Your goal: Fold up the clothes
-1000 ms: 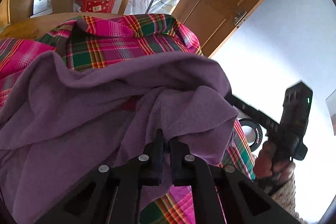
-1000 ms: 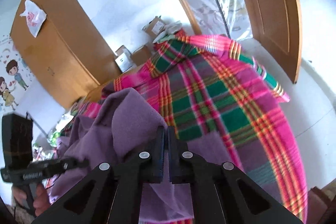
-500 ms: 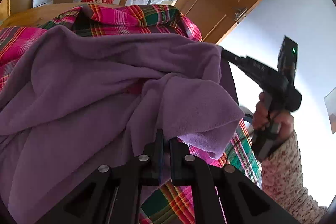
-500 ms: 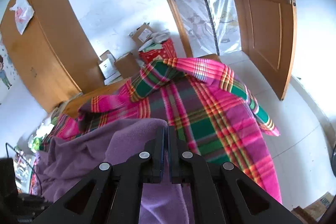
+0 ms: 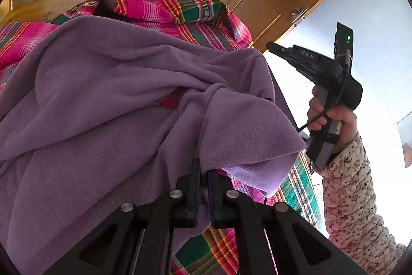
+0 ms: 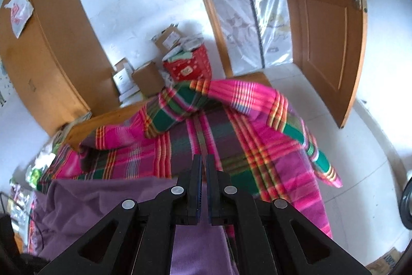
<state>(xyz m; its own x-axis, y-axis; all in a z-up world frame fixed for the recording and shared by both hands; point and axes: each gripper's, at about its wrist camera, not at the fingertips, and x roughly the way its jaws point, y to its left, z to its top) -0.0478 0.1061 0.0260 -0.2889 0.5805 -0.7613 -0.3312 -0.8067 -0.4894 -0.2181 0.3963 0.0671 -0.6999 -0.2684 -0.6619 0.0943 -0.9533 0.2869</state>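
Pinching the purple garment [image 5: 108,99], both fingers hold it stretched sideways above the plaid bed [image 6: 231,135].

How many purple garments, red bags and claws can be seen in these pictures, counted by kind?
purple garment: 1
claws, the left claw and the right claw: 2
red bag: 1
Total: 4
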